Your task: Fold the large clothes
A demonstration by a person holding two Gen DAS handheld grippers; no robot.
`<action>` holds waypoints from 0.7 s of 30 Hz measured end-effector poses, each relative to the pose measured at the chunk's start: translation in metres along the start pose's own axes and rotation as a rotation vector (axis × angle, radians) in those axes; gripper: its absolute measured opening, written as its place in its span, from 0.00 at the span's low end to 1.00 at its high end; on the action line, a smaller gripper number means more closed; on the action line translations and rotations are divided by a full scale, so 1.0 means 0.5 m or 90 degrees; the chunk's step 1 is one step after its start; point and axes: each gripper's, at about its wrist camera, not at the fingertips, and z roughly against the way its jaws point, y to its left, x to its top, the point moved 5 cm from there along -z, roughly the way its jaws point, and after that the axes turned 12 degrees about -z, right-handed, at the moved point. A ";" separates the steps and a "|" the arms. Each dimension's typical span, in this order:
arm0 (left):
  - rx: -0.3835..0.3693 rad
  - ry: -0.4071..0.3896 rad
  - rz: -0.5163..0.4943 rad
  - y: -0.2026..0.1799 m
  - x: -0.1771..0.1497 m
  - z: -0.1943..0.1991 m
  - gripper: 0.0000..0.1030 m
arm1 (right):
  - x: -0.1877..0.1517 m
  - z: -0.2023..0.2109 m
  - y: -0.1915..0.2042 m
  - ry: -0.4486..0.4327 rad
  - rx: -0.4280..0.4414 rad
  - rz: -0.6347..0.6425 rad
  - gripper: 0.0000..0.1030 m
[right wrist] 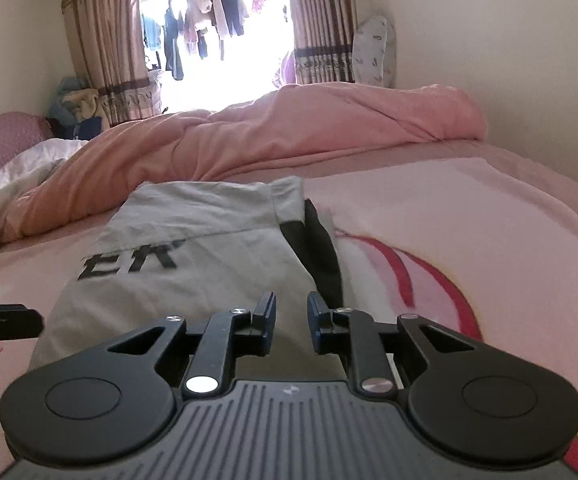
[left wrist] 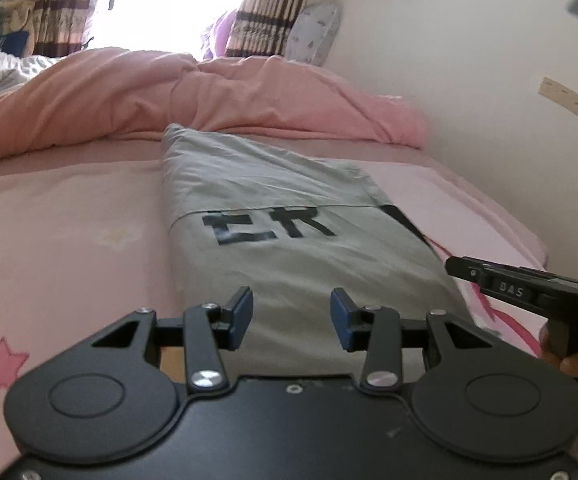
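Both tongs are hovering low over the near end of the garment, and neither one has hold of anything. Left tongs [left wrist: 291, 318] are spread a moderate way, with plain grey cloth showing through the gap and the pads [left wrist: 242, 312] not pressing on it as far as I can see. Right tongs [right wrist: 291, 322] sit narrower, a slim gap between the blue pads, nothing pinched in there either; they're over the right side, close to the black panel [right wrist: 321, 248].

Grey garment [left wrist: 289, 216] lies flat on the pink bed sheet [left wrist: 69, 216], already folded into a long narrow strip running away from the person toward the bunched pink duvet [left wrist: 169, 88]. Black letters are printed across the middle.

Handling guess: thin, light, floppy cotton-type fabric, no stiffness at all, so it'll sag and the stacked layers may slide apart if only the top one gets nipped. I'd grab the 2 near corners, 1 per tongs, biting through all the layers at the hem, then carry that end over toward the far end. Sheet underneath is soft too, so watch you don't pinch it along with the garment.
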 end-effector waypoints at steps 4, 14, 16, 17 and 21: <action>0.011 0.032 -0.001 0.006 -0.025 -0.050 0.39 | -0.017 -0.053 -0.008 0.025 -0.033 -0.007 0.23; 0.018 0.010 0.005 0.003 -0.064 -0.065 0.39 | -0.034 -0.064 -0.043 0.033 -0.014 -0.041 0.25; 0.019 0.010 0.010 0.002 -0.061 -0.059 0.39 | -0.028 -0.059 -0.042 0.037 -0.017 -0.050 0.25; 0.015 0.009 0.015 0.003 -0.048 -0.057 0.39 | -0.024 -0.053 -0.042 0.039 -0.020 -0.054 0.25; 0.013 -0.010 0.033 -0.008 -0.042 -0.012 0.39 | -0.011 0.001 -0.034 0.019 -0.014 -0.052 0.25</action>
